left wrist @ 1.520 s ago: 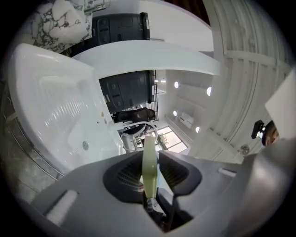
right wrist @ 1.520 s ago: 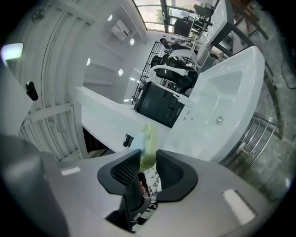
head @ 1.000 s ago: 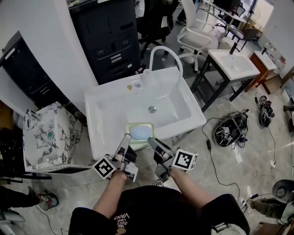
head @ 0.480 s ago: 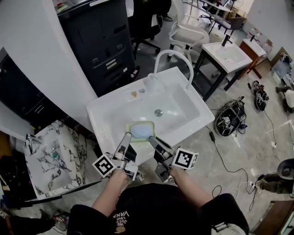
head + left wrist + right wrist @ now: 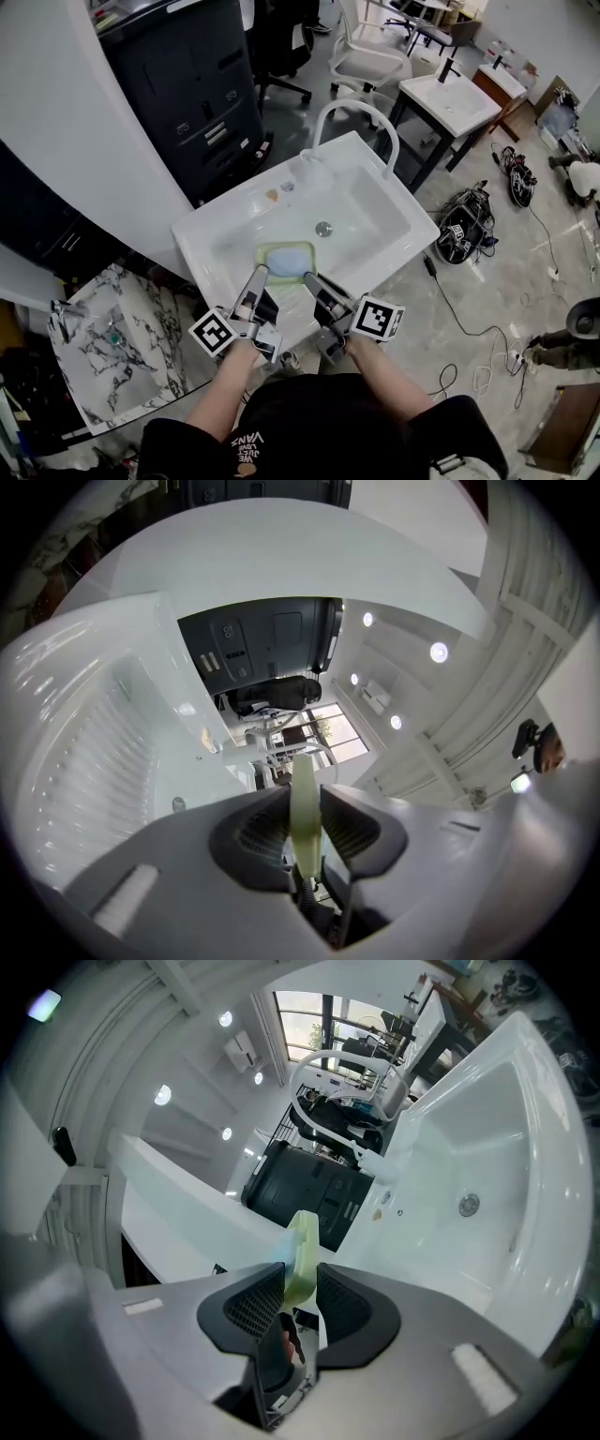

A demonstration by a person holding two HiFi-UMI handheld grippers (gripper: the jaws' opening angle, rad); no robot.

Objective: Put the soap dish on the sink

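A pale green soap dish (image 5: 288,259) with a blue soap in it hangs over the front part of the white sink (image 5: 405,202) basin, short of the drain (image 5: 323,228). My left gripper (image 5: 260,275) is shut on its left rim and my right gripper (image 5: 310,279) is shut on its right rim. In the left gripper view the dish's rim (image 5: 303,797) stands edge-on between the dark pads of the left gripper (image 5: 305,825). The right gripper view shows the same rim (image 5: 302,1249) pinched in the right gripper (image 5: 298,1290), with the basin to the right.
A curved white faucet (image 5: 361,114) rises at the sink's back edge. A black cabinet (image 5: 187,89) stands behind, a marbled basin (image 5: 122,328) at the left, a second small sink (image 5: 450,98) and an office chair (image 5: 370,56) beyond. Cables (image 5: 469,234) lie on the floor at the right.
Both grippers have carried the soap dish forward from the sink's front edge to over the basin, closer to the drain. The grip on both rims is unchanged.
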